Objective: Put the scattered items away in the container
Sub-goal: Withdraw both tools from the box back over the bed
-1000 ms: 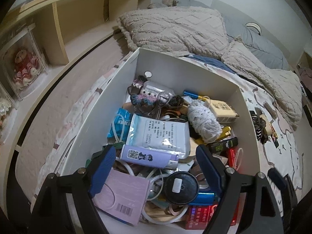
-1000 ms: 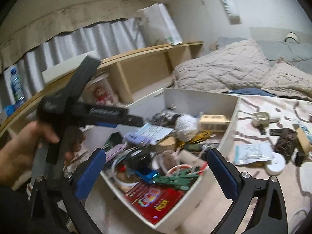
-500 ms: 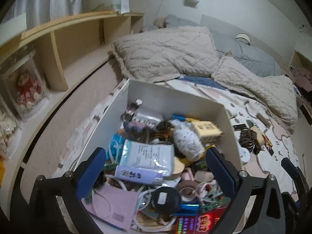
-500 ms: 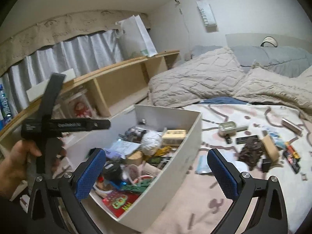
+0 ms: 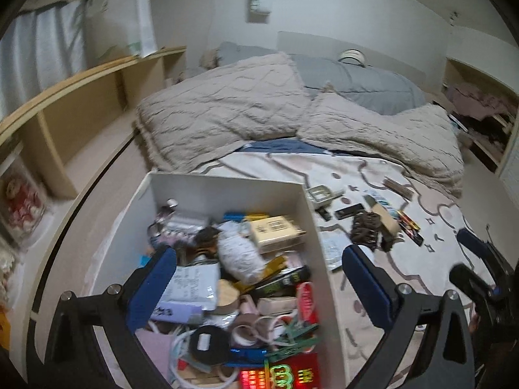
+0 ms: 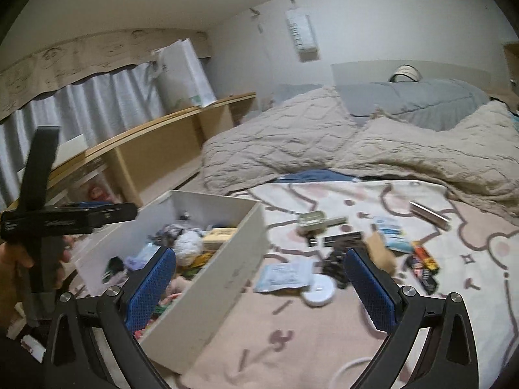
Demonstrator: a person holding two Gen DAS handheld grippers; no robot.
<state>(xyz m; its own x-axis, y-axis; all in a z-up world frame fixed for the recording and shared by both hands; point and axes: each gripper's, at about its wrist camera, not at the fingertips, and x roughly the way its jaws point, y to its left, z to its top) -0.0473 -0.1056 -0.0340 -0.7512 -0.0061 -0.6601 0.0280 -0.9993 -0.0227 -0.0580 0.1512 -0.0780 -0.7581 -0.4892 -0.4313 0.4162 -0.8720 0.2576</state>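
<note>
- Nearest thing: the left gripper [image 5: 259, 283] hung over the box [image 5: 319, 227] with its jaws spread wide and nothing between them. The right gripper [image 6: 259, 287] looked the same, wide and empty, straddling the box's near wall with the bedsheet [image 6: 292, 330] below it.
- The box sat on the bed and was already pretty stuffed: a red pack [image 5: 279, 374] at the near end, a black round lid [image 5: 207, 342], tape rolls [image 5: 249, 327], a white pouch [image 5: 191, 287] with print on it, a ball of white yarn [image 5: 238, 256] and a beige carton [image 5: 275, 228] further back.
- So I'd say most of the tidying was done, but not all.
- Just beside the box on the sheet there was still a foil sachet [image 6: 285, 274] and a white disc [image 6: 319, 288] touching its edge.
- A bit further out: a black hair claw [image 5: 366, 227], a flat black stick [image 6: 343, 236], a small metal tin [image 6: 311, 218], a blue-and-white packet [image 6: 392, 233], a colourful wrapper [image 6: 421, 257] and a thin bar [image 6: 428, 215] furthest off. All of that still needed to go in.
- Writing: honestly nothing readable. The pouch, carton and red pack all had print, but it was too blurred or too small to make out.
- Way at the back, beige quilts [image 5: 227, 113] were piled up, and a wall sign [image 6: 301, 32] hung there with letters I couldn't read either.
</note>
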